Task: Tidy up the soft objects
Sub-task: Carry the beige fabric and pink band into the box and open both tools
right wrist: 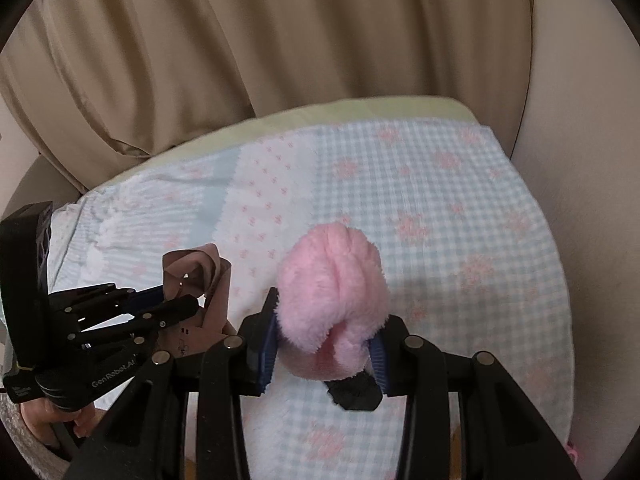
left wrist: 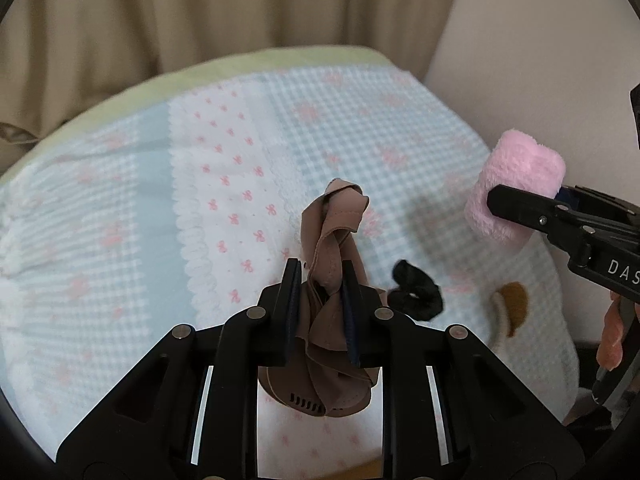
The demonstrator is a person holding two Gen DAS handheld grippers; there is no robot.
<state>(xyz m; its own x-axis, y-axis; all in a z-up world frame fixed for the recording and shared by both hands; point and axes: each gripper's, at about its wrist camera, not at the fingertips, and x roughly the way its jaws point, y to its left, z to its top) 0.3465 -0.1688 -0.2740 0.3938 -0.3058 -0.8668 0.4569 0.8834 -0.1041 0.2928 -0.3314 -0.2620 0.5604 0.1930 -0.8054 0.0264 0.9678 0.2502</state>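
My left gripper [left wrist: 320, 312] is shut on a crumpled brown fabric piece [left wrist: 334, 240], held above the blanket; it also shows in the right wrist view [right wrist: 200, 276], with the left gripper [right wrist: 172, 300] at the left. My right gripper [right wrist: 326, 344] is shut on a fluffy pink soft object [right wrist: 336, 288], lifted above the blanket; the pink object [left wrist: 516, 188] and the right gripper [left wrist: 516, 204] show at the right of the left wrist view. A black scrunchie [left wrist: 418, 294] lies on the blanket between the grippers; a black piece of it [right wrist: 354, 394] shows under the pink object.
A blue-and-white checked blanket [left wrist: 360, 128] with pink bows covers a green mattress [left wrist: 248, 60]. Beige curtains [right wrist: 280, 32] hang behind. A pale wall [left wrist: 520, 40] stands at the right. A white and brown patch [left wrist: 510, 308] lies by the blanket's right edge.
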